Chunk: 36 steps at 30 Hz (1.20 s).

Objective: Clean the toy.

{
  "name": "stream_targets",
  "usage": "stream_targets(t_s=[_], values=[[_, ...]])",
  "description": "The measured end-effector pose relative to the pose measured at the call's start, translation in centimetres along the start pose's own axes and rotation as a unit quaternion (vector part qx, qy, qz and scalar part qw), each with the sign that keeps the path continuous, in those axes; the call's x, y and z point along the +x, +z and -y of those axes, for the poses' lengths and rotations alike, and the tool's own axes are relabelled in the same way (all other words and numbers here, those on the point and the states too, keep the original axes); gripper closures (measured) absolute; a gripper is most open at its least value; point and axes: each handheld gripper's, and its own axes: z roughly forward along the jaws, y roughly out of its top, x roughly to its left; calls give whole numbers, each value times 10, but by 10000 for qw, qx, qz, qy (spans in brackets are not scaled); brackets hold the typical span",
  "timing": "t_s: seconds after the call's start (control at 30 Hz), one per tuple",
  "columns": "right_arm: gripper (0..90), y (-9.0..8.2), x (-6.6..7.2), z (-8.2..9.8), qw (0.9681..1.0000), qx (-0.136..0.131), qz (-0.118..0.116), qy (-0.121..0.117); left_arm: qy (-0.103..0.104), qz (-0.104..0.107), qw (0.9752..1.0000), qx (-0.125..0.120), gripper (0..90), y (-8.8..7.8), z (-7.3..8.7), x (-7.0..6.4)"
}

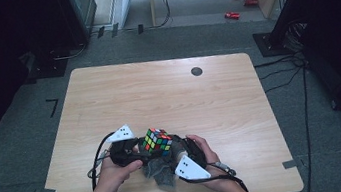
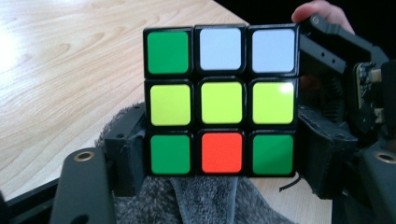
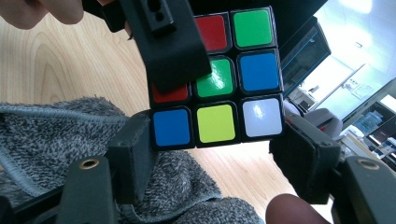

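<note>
While both hands hold a tool near the front edge of the light wooden table (image 1: 168,91), the colourful puzzle cube with black edges (image 1: 157,141) sits between the left tool (image 1: 138,148) and the right tool (image 1: 178,148), above a fuzzy grey cloth (image 1: 161,170). Each tool has the cube's bottom row between its two black jaws, squeezing it from both sides.

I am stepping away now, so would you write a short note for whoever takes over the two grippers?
Left gripper: jaws flank the cube's bottom layer; contact unclear.
Right gripper: jaws flank a cube layer, with a gap showing at one jaw.
The cube is raised over the grey towel at the table's near edge.
Done: cube picked up between both grippers.
Left: faces are mixed, so turning probably continues.
</note>
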Motion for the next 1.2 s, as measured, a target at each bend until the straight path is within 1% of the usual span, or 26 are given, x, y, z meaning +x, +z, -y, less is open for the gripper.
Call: stream_targets(t_s=[0.17,0.2,0.27,0.33,0.4,0.43,0.47,0.53,0.57,0.6,0.63,0.7,0.73,0.77,0.8,0.83,0.87,0.93,0.97,1.0,1.03,1.07,1.1,1.13,1.17,1.2], values=[[336,0,1,-1,10000,-7,-21,-10,20,-50,10000,-61,280,1,0,-1],[336,0,1,-1,10000,-16,-25,-34,73,-103,9999,-54,285,1,0,-2],[336,-1,2,-2,10000,-14,-17,-79,54,-124,9999,-106,323,0,0,-2],[336,-1,2,-2,10000,-17,-11,-76,58,-95,9997,-207,331,-1,0,-2],[334,0,0,-3,10000,-3,-28,-2,135,-140,9995,-266,341,-2,-1,-3],[331,0,-2,-3,9999,29,-76,128,151,-159,9993,-292,344,-3,-1,-4],[317,0,-4,-4,9992,80,-154,374,176,-180,9992,-308,345,-4,-1,-4],[272,1,-6,-4,9950,378,-317,865,218,-350,9980,-483,345,-12,-1,-1],[272,1,-6,-4,9950,378,-317,865,218,-350,9980,-483,345,-12,-1,-1],[289,2,-7,-1,9881,741,-465,1265,211,-346,9968,-688,345,-21,-1,5],[289,2,-7,-1,9881,741,-465,1265,211,-346,9968,-688,345,-21,-1,5],[289,4,-8,0,9765,1098,-581,1760,315,-441,9953,-800,346,-26,-1,7],[276,8,-9,-1,9671,1277,-682,2094,364,-520,9946,-816,345,-28,-1,7],[257,10,-9,-2,9615,1319,-737,2295,378,-612,9940,-825,345,-28,0,8],[257,10,-9,-2,9615,1319,-737,2295,379,-713,9931,-851,345,-29,0,8],[194,16,-8,-5,9513,1502,-691,2601,368,-811,9920,-889,345,-29,1,8],[194,16,-8,-5,9513,1502,-691,2601,360,-870,9913,-924,345,-29,1,9],[147,22,-3,-9,9458,1624,-661,2734,418,-952,9899,-965,345,-30,2,8],[130,28,2,-9,9430,1847,-587,2705,461,-985,9892,-981,345,-31,2,8],[126,31,5,-7,9404,1935,-606,2731,461,-985,9892,-981,345,-31,2,8],[126,31,5,-7,9404,1935,-606,2731,467,-1013,9889,-981,345,-31,2,7],[114,37,10,-2,9384,2116,-558,2673,480,-1053,9884,-988,345,-31,2,7],[111,39,11,-1,9370,2175,-573,2671,480,-1053,9884,-988,345,-31,2,7],[117,42,13,1,9318,2300,-626,2736,486,-1041,9886,-978,345,-31,2,8],[117,42,13,1,9318,2300,-626,2736,508,-1055,9884,-971,345,-31,2,8],[133,43,13,2,9276,2386,-663,2798,533,-1063,9883,-950,345,-30,3,7]])
